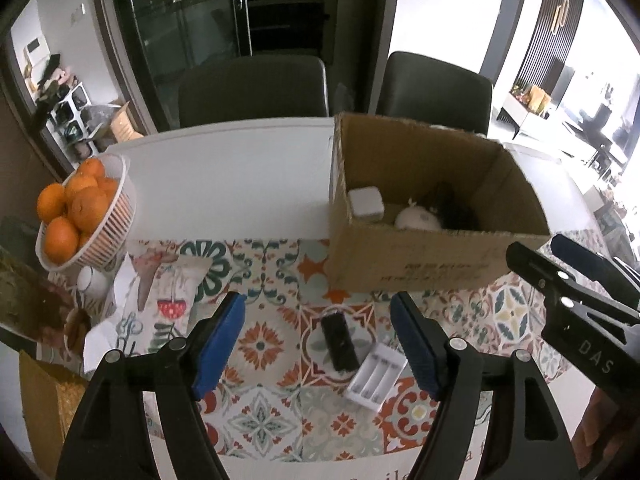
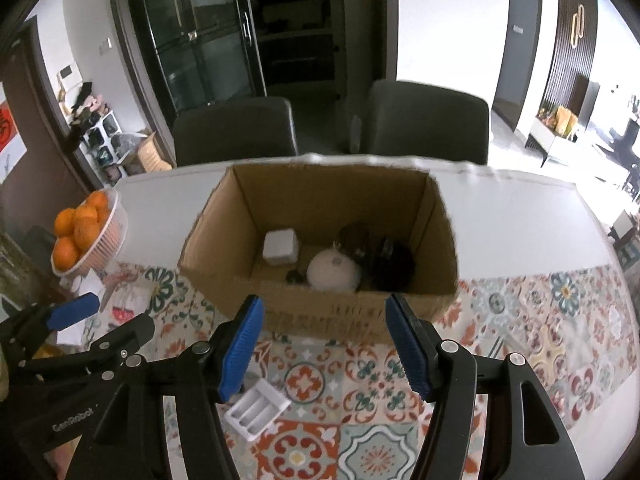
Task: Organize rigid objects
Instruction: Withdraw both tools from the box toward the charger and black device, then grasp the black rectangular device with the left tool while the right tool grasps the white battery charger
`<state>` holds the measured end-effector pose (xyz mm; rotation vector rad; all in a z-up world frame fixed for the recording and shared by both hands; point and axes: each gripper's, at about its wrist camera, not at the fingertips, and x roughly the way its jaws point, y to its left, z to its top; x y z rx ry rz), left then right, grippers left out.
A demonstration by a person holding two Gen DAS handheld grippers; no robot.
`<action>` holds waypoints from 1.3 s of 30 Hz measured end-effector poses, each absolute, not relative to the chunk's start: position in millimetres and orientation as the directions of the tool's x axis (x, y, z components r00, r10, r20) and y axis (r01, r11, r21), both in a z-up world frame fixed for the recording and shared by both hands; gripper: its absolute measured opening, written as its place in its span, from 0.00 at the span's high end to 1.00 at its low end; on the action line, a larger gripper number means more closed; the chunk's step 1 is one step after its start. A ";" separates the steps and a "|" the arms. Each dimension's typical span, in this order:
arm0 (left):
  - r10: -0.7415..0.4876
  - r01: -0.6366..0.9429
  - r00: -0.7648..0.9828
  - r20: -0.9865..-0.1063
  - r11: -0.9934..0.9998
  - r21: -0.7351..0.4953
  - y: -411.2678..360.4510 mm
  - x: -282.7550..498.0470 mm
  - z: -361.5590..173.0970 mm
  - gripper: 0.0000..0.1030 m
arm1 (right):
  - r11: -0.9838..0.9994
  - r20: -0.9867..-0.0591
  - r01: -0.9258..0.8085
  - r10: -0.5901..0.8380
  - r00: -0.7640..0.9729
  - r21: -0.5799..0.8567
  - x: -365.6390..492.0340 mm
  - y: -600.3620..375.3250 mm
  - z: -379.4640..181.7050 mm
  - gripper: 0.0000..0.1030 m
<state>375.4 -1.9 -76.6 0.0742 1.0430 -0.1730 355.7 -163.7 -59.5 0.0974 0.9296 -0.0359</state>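
In the left wrist view my left gripper [image 1: 316,344] hangs open over the patterned mat. A black rectangular block [image 1: 339,342] and a white battery holder [image 1: 374,376] lie on the mat in the gap between its blue pads [image 1: 218,344], and neither pad touches them. The open cardboard box [image 1: 436,264] stands just beyond, holding a white cube [image 1: 365,202], a white round thing [image 1: 416,218] and dark items. My right gripper [image 2: 324,348] is open and empty in front of the box [image 2: 320,312], with the battery holder [image 2: 258,408] low beside its left finger.
A white basket of oranges [image 1: 86,212] stands at the table's left edge, with cards and papers [image 1: 160,300] beside it. Two dark chairs [image 1: 256,88] stand behind the table. My right gripper [image 1: 538,248] shows at the right of the left wrist view.
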 end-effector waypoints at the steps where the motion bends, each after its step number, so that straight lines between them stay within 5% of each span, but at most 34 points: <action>1: -0.100 0.171 0.489 -0.866 0.985 -0.017 -0.6 373.5 -79.8 0.27 | 0.995 -0.807 0.067 0.019 0.590 0.072 354.9 -162.9 -62.7 0.38; 39: -0.035 0.131 0.306 -0.951 0.991 0.005 6.2 375.6 -186.3 0.26 | 0.988 -0.945 -0.062 0.154 0.289 0.142 342.6 -128.2 -188.7 0.36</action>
